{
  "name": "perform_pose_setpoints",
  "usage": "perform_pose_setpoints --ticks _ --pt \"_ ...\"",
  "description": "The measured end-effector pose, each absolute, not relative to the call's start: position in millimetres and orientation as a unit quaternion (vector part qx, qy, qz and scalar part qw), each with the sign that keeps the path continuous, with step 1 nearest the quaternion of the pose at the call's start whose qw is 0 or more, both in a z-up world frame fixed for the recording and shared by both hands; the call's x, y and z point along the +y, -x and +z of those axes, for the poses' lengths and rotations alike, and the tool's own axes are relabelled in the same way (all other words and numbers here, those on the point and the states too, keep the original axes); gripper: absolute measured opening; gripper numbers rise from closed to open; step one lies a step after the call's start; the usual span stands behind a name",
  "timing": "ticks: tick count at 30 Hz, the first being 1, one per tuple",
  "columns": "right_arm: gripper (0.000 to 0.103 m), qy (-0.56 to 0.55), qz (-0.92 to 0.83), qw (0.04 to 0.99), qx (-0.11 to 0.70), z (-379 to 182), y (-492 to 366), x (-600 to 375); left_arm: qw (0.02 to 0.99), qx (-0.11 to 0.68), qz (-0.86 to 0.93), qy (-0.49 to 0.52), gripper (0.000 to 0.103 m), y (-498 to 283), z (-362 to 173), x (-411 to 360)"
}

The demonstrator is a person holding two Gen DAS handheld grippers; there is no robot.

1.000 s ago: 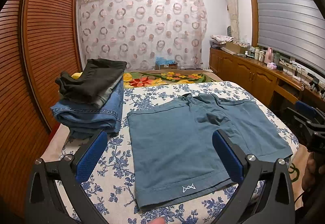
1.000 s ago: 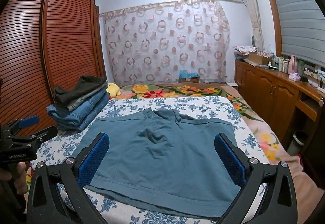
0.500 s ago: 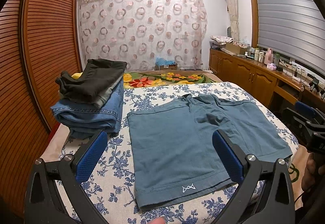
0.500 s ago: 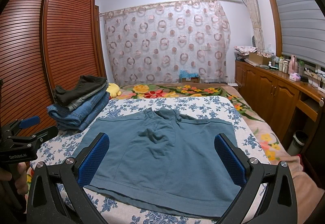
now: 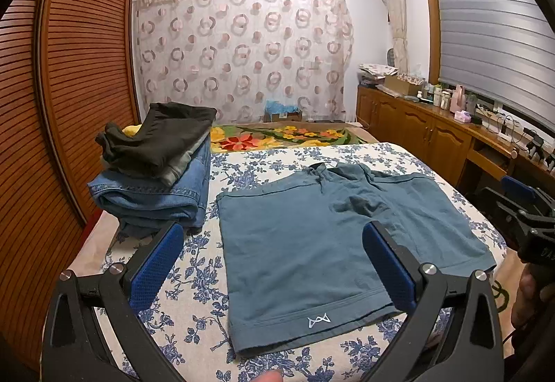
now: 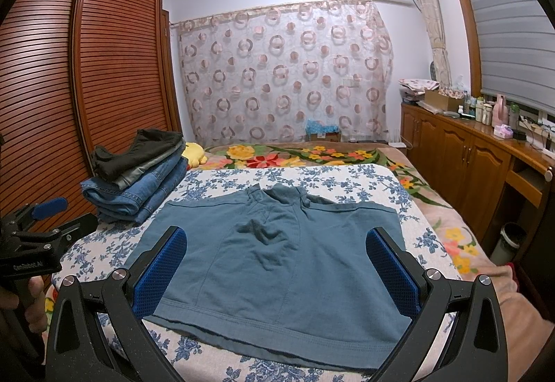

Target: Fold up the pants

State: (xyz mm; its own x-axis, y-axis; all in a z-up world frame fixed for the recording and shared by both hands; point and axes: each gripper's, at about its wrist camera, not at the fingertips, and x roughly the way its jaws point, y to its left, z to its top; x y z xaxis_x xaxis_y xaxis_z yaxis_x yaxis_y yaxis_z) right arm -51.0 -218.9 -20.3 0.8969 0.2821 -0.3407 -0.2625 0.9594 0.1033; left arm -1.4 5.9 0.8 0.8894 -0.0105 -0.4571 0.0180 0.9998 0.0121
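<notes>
So, going one camera at a time.

Left wrist view, left gripper (image 5: 272,260): jaws spread wide, holding nothing, hovering above the near edge of the bed (image 5: 180,323) with its blue pads (image 5: 156,267) clear of the fabric.

Left wrist view, shorts: teal shorts (image 5: 312,243) lie flat and unfolded on the blue-flowered sheet, hem toward the camera, a small white logo (image 5: 318,321) on the near leg, waistband at the far end a bit rumpled.

Left wrist view, clothes stack: folded jeans (image 5: 156,198) with a dark garment (image 5: 159,139) on top sit just beside the shorts, on their left, next to the slatted wardrobe doors (image 5: 79,87).

Left wrist view, right gripper: the right gripper (image 5: 520,208) shows at the right edge of the frame, off the side of the bed; can't tell how far its jaws are apart from here.

Right wrist view, right gripper (image 6: 277,269): jaws spread wide too, empty, pads above the near hem of the shorts (image 6: 277,253), not touching.

Right wrist view, shorts: spread across the middle of the bed, a wrinkle near the crotch.

Right wrist view, other bits: jeans stack (image 6: 138,188) on the left, a yellow plush toy (image 6: 195,153) behind it, wooden cabinets (image 6: 468,156) along the right wall, circle-print curtain (image 6: 284,77) at the back. The left gripper (image 6: 38,226) pokes in at the left edge.
</notes>
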Motion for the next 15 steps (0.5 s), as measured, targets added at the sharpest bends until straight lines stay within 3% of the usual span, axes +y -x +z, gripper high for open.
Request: perform_pose_setpoints --ticks 15 --pt "0.103 -0.027 0.140 0.974 0.176 -19.7 53.0 -218.7 0.973 0.231 -0.006 -0.006 0.103 9.4 4.9 -0.6"
